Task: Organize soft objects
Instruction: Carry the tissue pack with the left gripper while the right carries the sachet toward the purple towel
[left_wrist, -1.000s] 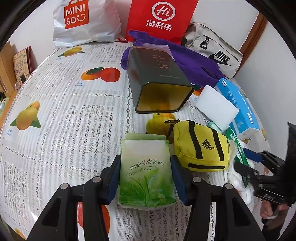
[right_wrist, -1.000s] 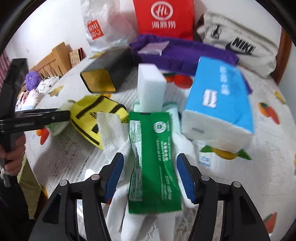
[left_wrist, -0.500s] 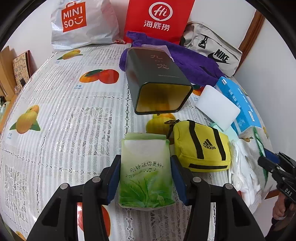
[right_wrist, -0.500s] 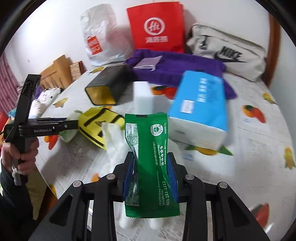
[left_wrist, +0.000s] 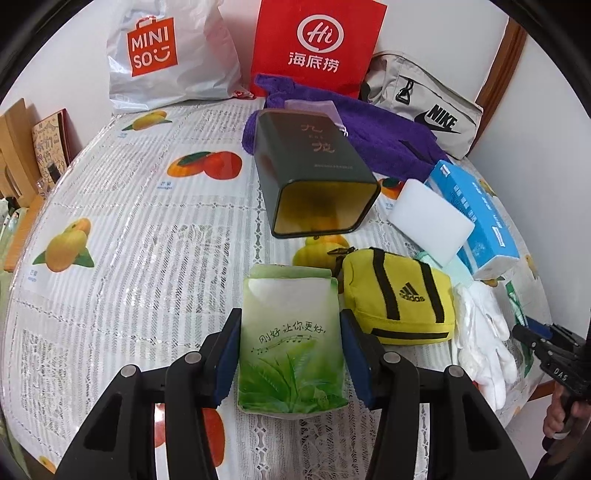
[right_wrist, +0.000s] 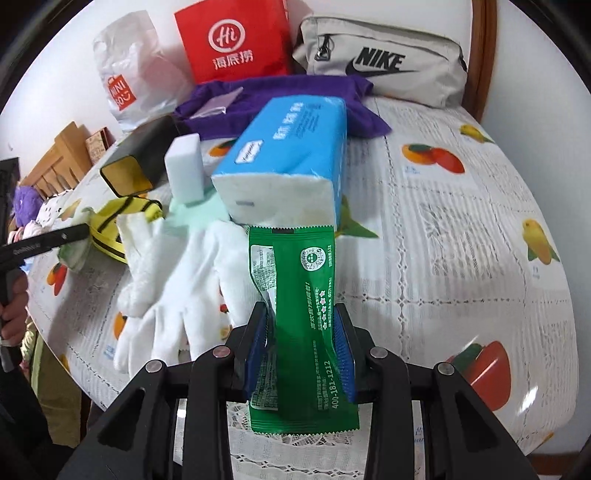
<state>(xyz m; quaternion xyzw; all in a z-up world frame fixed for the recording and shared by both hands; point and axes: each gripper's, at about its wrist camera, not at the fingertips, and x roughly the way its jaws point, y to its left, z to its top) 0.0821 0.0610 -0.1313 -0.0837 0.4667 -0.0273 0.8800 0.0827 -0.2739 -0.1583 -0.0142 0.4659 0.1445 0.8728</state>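
My left gripper (left_wrist: 290, 356) is shut on a green-and-white tissue pack (left_wrist: 290, 339) that rests on the fruit-print tablecloth (left_wrist: 147, 240). A yellow Adidas pouch (left_wrist: 399, 299) lies just right of it, with white gloves (left_wrist: 480, 332) beyond. My right gripper (right_wrist: 301, 349) is shut on a green wipes packet (right_wrist: 303, 314) and holds it lifted above the cloth, in front of a blue tissue box (right_wrist: 291, 147). The white gloves (right_wrist: 184, 277) lie to its left. The right gripper also shows at the right edge of the left wrist view (left_wrist: 535, 336).
An open dark tin (left_wrist: 317, 177) lies on its side mid-table. A white sponge block (left_wrist: 430, 221), a purple towel (left_wrist: 376, 136), a grey Nike bag (left_wrist: 424, 107), a red bag (left_wrist: 317, 44) and a Miniso bag (left_wrist: 166, 55) sit behind. The table edge (right_wrist: 535, 424) is near right.
My right gripper shut on the green wipes packet and lifted it off the gloves, moving right and back. My left gripper stayed closed around the tissue pack.
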